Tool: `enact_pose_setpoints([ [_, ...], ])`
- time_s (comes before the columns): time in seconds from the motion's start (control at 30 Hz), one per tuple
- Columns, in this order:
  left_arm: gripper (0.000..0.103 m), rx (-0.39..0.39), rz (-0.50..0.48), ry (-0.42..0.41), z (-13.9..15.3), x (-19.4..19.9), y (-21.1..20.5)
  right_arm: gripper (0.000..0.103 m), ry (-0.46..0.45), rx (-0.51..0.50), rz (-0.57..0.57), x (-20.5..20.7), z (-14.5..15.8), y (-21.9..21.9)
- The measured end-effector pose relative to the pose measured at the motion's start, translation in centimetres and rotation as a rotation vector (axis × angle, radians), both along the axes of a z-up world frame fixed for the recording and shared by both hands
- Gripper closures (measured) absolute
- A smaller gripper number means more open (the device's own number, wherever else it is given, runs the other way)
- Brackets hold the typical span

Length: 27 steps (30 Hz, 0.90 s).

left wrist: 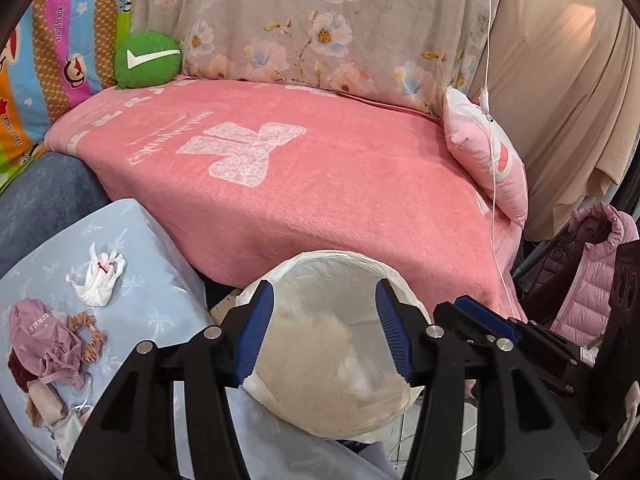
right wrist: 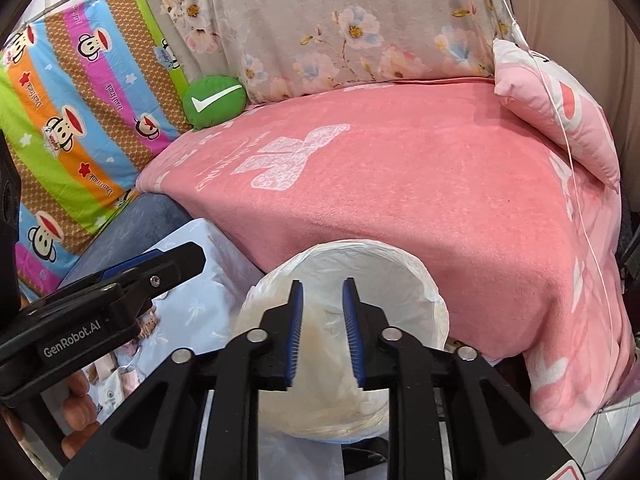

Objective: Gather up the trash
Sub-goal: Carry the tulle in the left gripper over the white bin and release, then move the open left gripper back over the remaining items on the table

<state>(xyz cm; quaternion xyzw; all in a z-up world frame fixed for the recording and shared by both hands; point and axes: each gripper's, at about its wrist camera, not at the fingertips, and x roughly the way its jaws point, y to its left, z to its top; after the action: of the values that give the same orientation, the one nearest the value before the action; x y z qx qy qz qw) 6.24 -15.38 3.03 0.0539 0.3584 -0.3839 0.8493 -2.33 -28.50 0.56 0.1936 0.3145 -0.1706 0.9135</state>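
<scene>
A bin lined with a white plastic bag (left wrist: 332, 264) stands on the floor against the pink-covered sofa, and pale crumpled waste (left wrist: 320, 344) lies inside it. My left gripper (left wrist: 325, 332) hangs open over the bin's mouth, with nothing between its blue pads. My right gripper (right wrist: 325, 332) is just beside it over the same bin (right wrist: 400, 258), its jaws a narrow gap apart and empty. Each gripper shows at the edge of the other's view: the right gripper (left wrist: 476, 312) and the left gripper (right wrist: 176, 264). A crumpled white tissue (left wrist: 98, 280) lies on the light blue cushion (left wrist: 160, 272) to the left.
The pink blanket (left wrist: 320, 168) covers the sofa seat behind the bin. On it sit a green round cushion (left wrist: 147, 60) and a pink pillow (left wrist: 488, 160). A mauve cloth (left wrist: 48, 332) and a scrunchie (left wrist: 88, 336) lie on the blue cushion. A pink jacket (left wrist: 588, 272) hangs at right.
</scene>
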Motion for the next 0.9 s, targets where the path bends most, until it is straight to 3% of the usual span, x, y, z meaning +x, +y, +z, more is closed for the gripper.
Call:
enact_pose_setpoints([
  [0.43, 0.052, 0.005, 0.047, -0.016, 0.2, 0.0, 1.8, 0.067, -0.009, -0.020, 0.040, 0.0, 1.0, 2.2],
  [0.9, 0.052, -0.003, 0.163, 0.009, -0.2, 0.4, 7.4, 0.061, 0.006, -0.054, 0.141, 0.8, 1.8, 7.7],
])
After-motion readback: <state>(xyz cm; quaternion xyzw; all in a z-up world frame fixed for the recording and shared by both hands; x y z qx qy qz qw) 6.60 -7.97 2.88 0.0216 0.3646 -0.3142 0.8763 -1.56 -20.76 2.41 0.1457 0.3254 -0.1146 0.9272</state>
